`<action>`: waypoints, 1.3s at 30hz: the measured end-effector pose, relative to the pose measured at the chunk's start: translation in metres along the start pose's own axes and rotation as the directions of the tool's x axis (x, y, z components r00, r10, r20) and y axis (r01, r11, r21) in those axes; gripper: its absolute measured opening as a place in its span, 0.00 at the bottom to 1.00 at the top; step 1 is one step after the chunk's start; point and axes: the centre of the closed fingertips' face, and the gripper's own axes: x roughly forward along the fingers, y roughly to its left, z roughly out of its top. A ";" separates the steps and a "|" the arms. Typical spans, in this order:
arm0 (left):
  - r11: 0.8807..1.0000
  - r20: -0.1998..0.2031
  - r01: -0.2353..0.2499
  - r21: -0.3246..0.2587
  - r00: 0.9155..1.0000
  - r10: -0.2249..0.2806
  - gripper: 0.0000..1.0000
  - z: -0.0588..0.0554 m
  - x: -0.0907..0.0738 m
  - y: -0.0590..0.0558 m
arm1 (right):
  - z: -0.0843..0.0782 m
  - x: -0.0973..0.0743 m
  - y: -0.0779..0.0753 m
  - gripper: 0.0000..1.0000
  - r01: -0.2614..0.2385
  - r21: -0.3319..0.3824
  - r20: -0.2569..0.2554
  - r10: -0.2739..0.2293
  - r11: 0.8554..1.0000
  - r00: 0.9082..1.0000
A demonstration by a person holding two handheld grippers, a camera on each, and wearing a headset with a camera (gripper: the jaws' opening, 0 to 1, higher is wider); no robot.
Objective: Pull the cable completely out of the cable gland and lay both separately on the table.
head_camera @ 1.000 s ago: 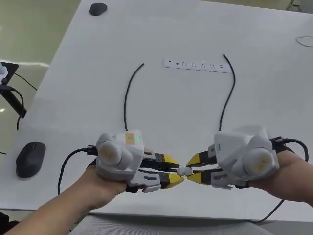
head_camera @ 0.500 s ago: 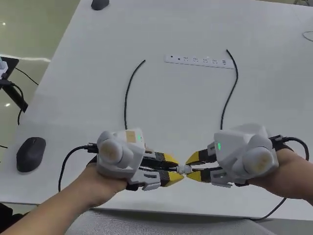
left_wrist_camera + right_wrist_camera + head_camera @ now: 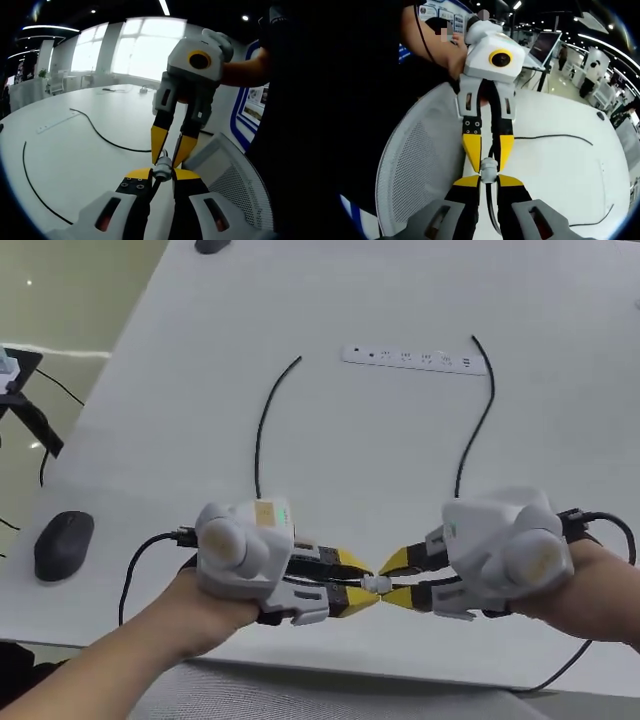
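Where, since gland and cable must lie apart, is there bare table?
Between the two runs of the cable, below the power strip, the table is bare. Also left of the left run, toward the mouse. Crowded at the near edge, where left gripper and right gripper meet on the cable gland.

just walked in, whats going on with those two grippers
A person holds the left gripper and right gripper tip to tip near the front edge of the white table. Both pairs of fingers are closed on a small white cable gland from opposite sides. The thin black cable is still threaded through it, a strand trailing across the table on each side.
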 end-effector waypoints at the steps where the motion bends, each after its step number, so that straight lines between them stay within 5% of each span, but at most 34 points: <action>1: 1.000 -0.005 0.002 0.010 1.000 -0.002 0.17 0.000 0.001 -0.001 | 0.000 -0.001 0.000 0.07 -0.003 0.008 0.006 0.003 1.000 1.000; 12: 0.999 -0.036 0.005 0.051 0.999 -0.003 0.16 0.007 0.010 -0.004 | -0.006 -0.011 -0.001 0.06 -0.055 0.012 0.068 0.054 0.998 0.996; 19: 0.999 -0.011 -0.020 -0.041 1.000 0.020 0.15 0.011 0.007 -0.003 | -0.002 -0.013 -0.001 0.07 -0.055 -0.046 0.131 0.060 0.997 0.990; 21: 0.987 -0.033 0.006 -0.160 0.999 -0.012 0.14 0.008 0.005 -0.008 | -0.002 -0.014 0.003 0.07 -0.076 -0.036 0.144 0.080 0.996 0.986; 23: 0.998 -0.032 -0.012 -0.061 0.999 0.010 0.14 0.011 0.007 -0.005 | -0.001 -0.014 0.003 0.08 -0.062 -0.048 0.155 0.069 0.997 0.985; 29: 0.997 -0.035 -0.034 -0.072 0.999 0.032 0.14 0.016 0.012 -0.005 | -0.003 -0.025 -0.001 0.08 -0.108 0.041 0.212 0.097 0.993 0.972; 31: 0.997 -0.042 -0.046 -0.057 0.998 0.044 0.14 0.019 0.013 -0.004 | -0.003 -0.031 -0.005 0.09 -0.140 0.102 0.251 0.110 0.985 0.962; 34: 0.997 -0.063 -0.071 -0.027 0.996 0.069 0.14 0.022 0.014 -0.003 | -0.008 -0.039 -0.009 0.11 -0.230 0.264 0.295 0.148 0.937 0.944; 36: 0.997 -0.067 -0.069 -0.017 0.995 0.068 0.14 0.024 0.014 -0.004 | -0.005 -0.044 -0.013 0.13 -0.270 0.271 0.346 0.168 0.924 0.923; 39: 0.996 -0.072 -0.086 0.003 0.994 0.086 0.14 0.027 0.013 0.000 | -0.004 -0.048 -0.015 0.13 -0.366 0.333 0.402 0.221 0.869 0.889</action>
